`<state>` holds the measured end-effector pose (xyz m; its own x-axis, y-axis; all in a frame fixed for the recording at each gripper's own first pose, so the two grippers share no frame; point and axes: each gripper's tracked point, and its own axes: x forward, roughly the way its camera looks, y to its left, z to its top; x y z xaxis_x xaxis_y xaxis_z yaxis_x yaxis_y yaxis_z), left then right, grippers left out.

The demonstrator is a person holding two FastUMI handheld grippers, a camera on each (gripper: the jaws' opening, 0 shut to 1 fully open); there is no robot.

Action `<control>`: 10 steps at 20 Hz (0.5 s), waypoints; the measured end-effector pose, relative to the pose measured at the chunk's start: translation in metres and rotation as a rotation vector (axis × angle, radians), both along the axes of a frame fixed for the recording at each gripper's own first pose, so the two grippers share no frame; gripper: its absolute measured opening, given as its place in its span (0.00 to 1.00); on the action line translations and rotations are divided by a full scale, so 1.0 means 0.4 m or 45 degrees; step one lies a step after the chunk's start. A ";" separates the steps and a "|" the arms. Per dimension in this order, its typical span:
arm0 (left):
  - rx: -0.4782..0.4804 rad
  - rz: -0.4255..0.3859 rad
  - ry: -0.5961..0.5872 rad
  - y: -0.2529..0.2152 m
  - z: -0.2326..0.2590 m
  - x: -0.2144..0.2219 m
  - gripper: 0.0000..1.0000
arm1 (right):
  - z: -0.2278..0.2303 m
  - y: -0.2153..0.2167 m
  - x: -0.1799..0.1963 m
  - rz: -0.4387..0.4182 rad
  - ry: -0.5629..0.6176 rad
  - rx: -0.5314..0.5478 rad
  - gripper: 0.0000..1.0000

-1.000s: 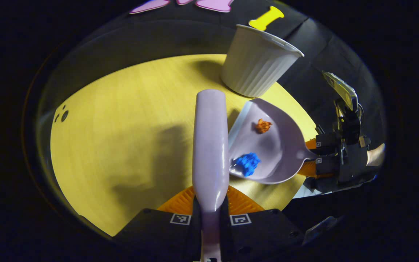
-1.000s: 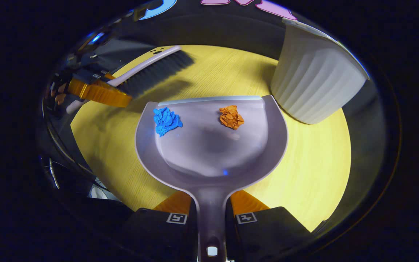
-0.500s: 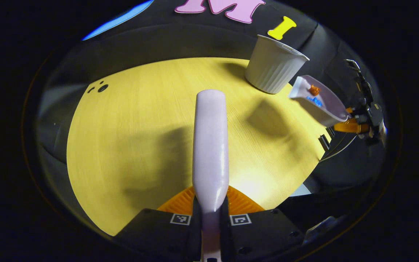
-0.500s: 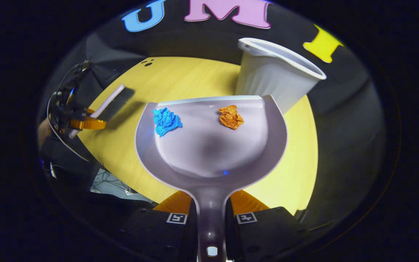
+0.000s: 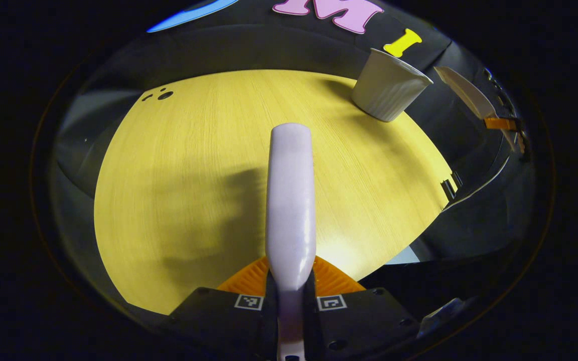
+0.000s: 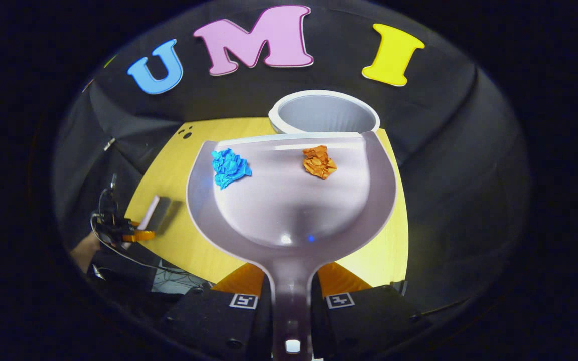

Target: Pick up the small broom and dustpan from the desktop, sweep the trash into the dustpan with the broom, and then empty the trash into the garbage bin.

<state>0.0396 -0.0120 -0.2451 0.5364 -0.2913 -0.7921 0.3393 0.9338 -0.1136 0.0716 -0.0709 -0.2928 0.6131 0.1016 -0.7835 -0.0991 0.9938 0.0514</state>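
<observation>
In the left gripper view my left gripper (image 5: pixel 290 296) is shut on the pale lilac broom (image 5: pixel 290 200), which points forward above the yellow table (image 5: pixel 193 165). The white ribbed garbage bin (image 5: pixel 388 85) stands at the table's far right corner. The dustpan (image 5: pixel 464 93) hangs tilted in the air to the right of the bin. In the right gripper view my right gripper (image 6: pixel 291 281) is shut on the dustpan (image 6: pixel 291 210) by its handle. A blue paper ball (image 6: pixel 229 168) and an orange paper ball (image 6: pixel 319 161) lie near its front lip. The bin (image 6: pixel 324 113) stands open just beyond that lip. The broom (image 6: pixel 153 213) shows small, low on the left.
Small dark holes (image 5: pixel 161 94) mark the table's far left corner. A dark bracket (image 5: pixel 449 188) sits on the table's right edge. Cables (image 6: pixel 168 273) hang below the table's near edge by a hand (image 6: pixel 86 248).
The right gripper has lifted the dustpan off the table and carried it up over the bin, both paper balls still in it. The left gripper has drawn the broom back, away from the bin.
</observation>
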 end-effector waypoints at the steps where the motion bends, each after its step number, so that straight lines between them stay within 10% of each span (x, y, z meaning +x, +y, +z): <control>1: -0.005 0.006 -0.001 0.006 0.005 -0.003 0.25 | -0.003 -0.002 0.006 -0.014 -0.002 0.004 0.34; 10: 0.011 0.039 -0.029 0.066 0.051 -0.008 0.25 | -0.002 -0.012 0.015 -0.175 -0.058 -0.094 0.34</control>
